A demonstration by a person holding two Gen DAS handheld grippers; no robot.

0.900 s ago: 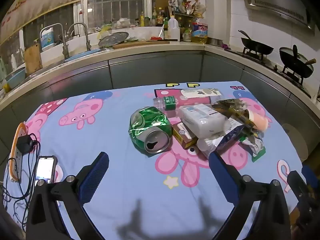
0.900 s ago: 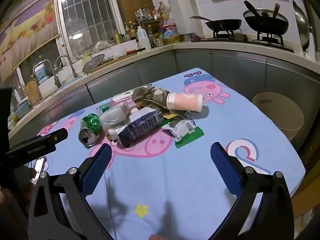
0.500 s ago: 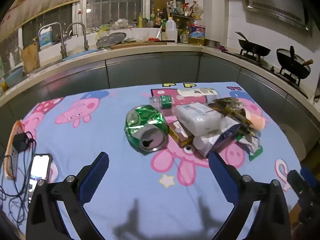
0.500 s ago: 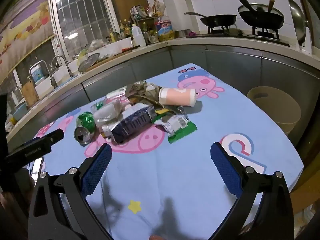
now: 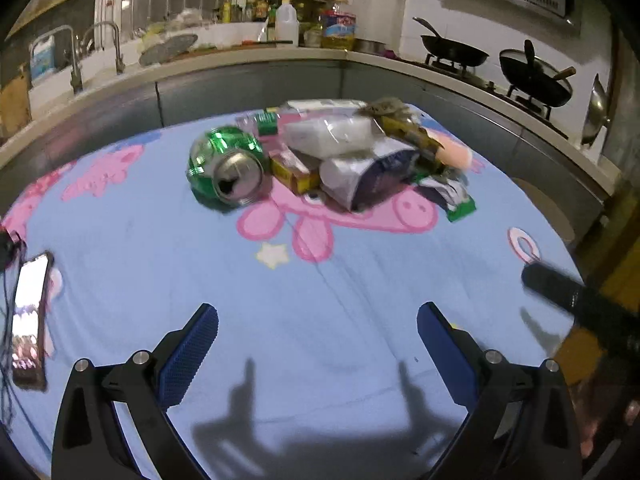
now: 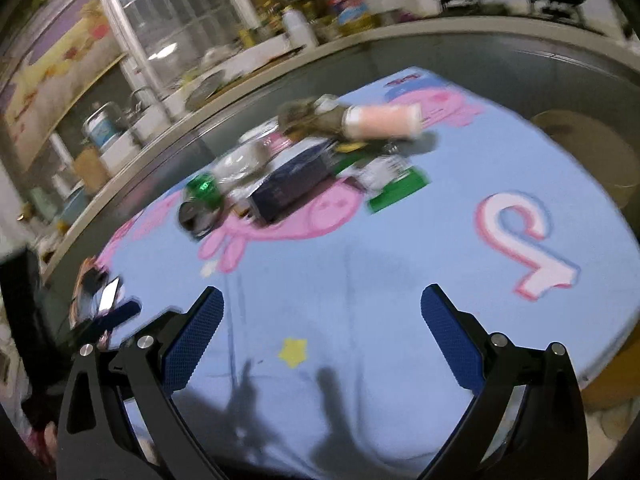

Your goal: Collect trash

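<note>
Left tongs: the left gripper (image 5: 318, 344) stands wide open with nothing between its blue pads (image 5: 188, 356), low in the frame over bare cloth (image 5: 320, 280).
Right tongs: the right gripper (image 6: 322, 334) is also spread wide and empty; its view is smeared with motion blur.
Change, left view: the trash pile now sits higher in the frame, upper centre, and the phone (image 5: 28, 316) has slid to the far left edge; the camera has swung right and dipped.
Change, right view: the pile has shifted to the upper centre-left and the whole scene tilts; half a second ago it was level and sharp.
Trash: the can (image 5: 228, 170) lies on its side at the pile's left end, touching the small box (image 5: 294, 170); the bag (image 5: 368, 176) and the cup (image 6: 380, 122) lie further right.
Bin: a tan bin (image 6: 588, 152) stands off the cloth's right edge.
Meaning: nothing is collected yet; both hands look to be turning to start a reach.
</note>
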